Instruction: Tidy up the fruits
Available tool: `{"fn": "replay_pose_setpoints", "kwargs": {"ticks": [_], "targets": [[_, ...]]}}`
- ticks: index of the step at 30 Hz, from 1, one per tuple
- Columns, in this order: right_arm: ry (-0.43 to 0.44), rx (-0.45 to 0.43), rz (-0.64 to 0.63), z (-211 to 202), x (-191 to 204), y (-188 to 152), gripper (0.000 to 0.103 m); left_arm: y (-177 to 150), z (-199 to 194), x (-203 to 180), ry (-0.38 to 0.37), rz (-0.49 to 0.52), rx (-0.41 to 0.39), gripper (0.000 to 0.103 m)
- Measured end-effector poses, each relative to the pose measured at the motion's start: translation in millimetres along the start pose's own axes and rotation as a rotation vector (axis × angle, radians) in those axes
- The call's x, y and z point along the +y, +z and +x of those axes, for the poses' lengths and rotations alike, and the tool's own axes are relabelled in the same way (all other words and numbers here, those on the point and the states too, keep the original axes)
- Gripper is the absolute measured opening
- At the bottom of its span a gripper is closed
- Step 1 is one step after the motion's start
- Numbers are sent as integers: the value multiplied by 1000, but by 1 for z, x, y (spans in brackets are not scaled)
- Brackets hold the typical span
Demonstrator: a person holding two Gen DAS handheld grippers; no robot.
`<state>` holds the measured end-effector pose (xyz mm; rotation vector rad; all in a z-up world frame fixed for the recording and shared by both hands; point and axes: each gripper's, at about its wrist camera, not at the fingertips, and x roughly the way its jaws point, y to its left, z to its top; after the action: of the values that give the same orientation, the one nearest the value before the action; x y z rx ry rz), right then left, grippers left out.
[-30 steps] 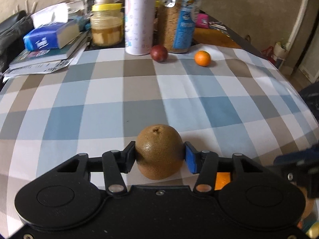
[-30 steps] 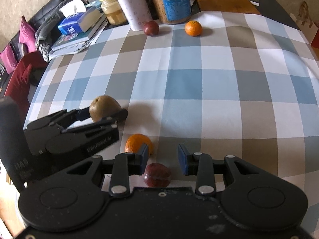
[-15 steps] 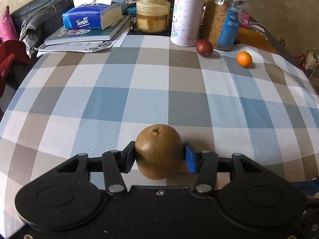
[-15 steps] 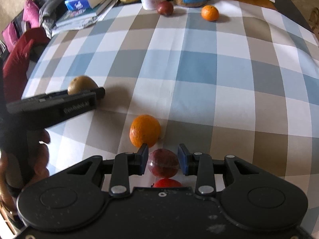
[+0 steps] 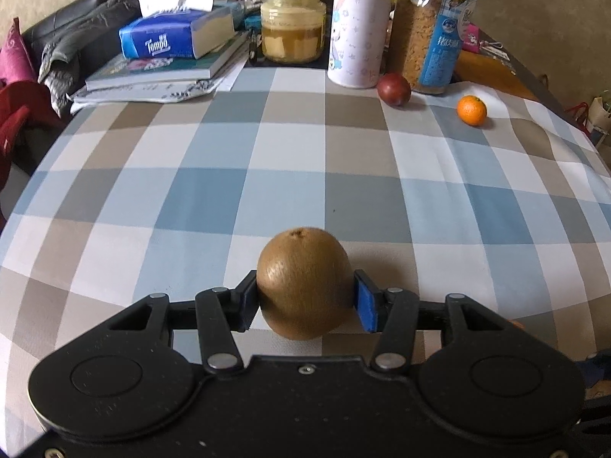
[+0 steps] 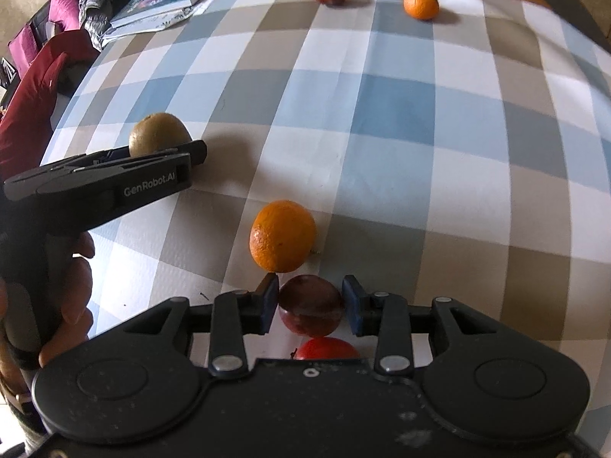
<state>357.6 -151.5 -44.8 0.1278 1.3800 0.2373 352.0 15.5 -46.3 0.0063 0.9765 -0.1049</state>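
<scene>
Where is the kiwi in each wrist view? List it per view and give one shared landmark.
Left wrist: kiwi low at centre, clamped between the left gripper pads.
Right wrist: kiwi at mid-left, partly behind the left gripper.
Shared landmark: the small orange at the far right of the checked tablecloth.

The left tongs (image 5: 304, 301) clamp a brown kiwi (image 5: 304, 283) above the checked table (image 5: 214, 198); a dark plum (image 5: 394, 89) and small orange (image 5: 472, 110) sit far back.
</scene>
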Motion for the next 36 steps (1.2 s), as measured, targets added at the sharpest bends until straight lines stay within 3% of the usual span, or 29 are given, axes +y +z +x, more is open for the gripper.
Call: {"fn": "replay_pose_setpoints", "kwargs": {"ticks": [6,15,28,36], "targets": [[-2,-3,-14,2,3,-1,40,-1,2,1,-4,-8,3,58],[-49,-75,-69,-8,10,-6,37,0,3,5,-21,-30,-7,57],[20,-122,94,-30,-17,2,37,0,3,6,-25,-41,-9,57],[-33,-204,111,-49,-23,0,37,0,2,5,-16,-39,-6,57]]}}
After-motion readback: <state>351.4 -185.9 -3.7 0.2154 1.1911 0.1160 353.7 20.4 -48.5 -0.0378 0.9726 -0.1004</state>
